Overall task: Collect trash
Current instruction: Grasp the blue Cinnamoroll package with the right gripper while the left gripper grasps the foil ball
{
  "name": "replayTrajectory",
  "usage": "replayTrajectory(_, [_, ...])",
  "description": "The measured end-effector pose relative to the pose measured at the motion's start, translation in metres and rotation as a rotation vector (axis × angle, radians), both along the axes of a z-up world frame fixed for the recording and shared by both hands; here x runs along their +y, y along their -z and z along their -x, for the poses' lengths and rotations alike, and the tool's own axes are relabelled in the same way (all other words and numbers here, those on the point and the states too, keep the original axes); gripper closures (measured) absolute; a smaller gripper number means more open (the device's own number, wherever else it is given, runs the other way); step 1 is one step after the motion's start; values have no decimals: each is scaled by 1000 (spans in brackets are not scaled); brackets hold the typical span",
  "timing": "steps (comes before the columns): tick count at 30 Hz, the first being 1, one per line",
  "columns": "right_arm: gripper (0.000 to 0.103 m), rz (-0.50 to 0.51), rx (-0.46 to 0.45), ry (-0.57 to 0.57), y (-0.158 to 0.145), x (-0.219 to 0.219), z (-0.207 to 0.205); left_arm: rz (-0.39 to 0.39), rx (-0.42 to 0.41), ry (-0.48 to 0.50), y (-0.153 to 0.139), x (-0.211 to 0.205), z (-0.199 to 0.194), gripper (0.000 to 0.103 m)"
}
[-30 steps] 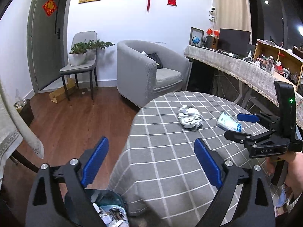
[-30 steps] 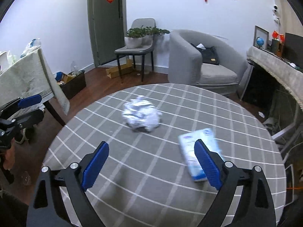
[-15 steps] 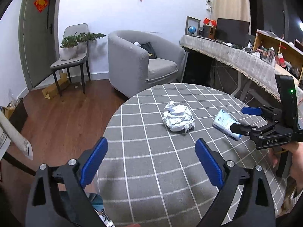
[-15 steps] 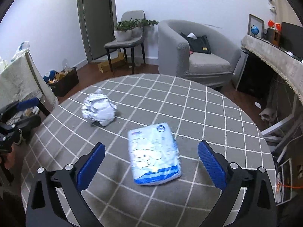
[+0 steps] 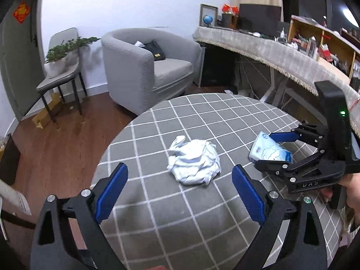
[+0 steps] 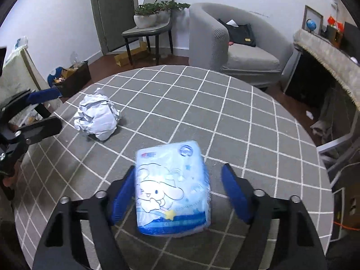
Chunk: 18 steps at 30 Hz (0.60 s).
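Between the closing right hand-held gripper (image 6: 180, 191) pads, six o'clock on the desk (image 6: 247, 117), lies a soft, slippery tissue pack (image 6: 172, 191) (light, squashy): pinch its long sides; left hand-held gripper (image 5: 180, 189) gapes wide

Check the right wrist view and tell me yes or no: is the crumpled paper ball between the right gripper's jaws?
No: the blue tissue pack lies between them, while the crumpled paper ball sits apart.

A crumpled white paper ball (image 6: 96, 117) sits on the checked tablecloth (image 6: 202, 103). Near it lies a light-blue tissue pack (image 6: 172, 191) — flat, cartoon print up — with blue bands along its near edge.
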State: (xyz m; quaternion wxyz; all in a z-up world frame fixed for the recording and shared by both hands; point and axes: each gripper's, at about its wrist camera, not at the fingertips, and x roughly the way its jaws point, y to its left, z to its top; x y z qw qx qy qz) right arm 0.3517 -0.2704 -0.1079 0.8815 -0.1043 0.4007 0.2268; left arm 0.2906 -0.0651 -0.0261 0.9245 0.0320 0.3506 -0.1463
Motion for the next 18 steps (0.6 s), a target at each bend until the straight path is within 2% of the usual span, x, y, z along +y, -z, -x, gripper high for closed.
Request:
replayTrajectory(5, [48, -4, -10, -6, -1, 0, 0, 4, 34, 21, 8, -8, -15, 8])
replayTrajectory(8, [50, -20, -5, 2, -2, -4, -1, 12, 60, 23, 12, -10, -22, 8])
replayTrajectory(12, [50, -91, 6, 26, -8, -16, -1, 12, 78, 17, 17, -14, -29, 9])
replayTrajectory(15, [50, -145, 6, 38, -14, -22, 0, 12, 87, -3, 17, -17, -34, 17])
replayTrajectory(18, [50, -164, 7, 47, -16, -24, 1, 32, 102, -8, 18, -19, -38, 18])
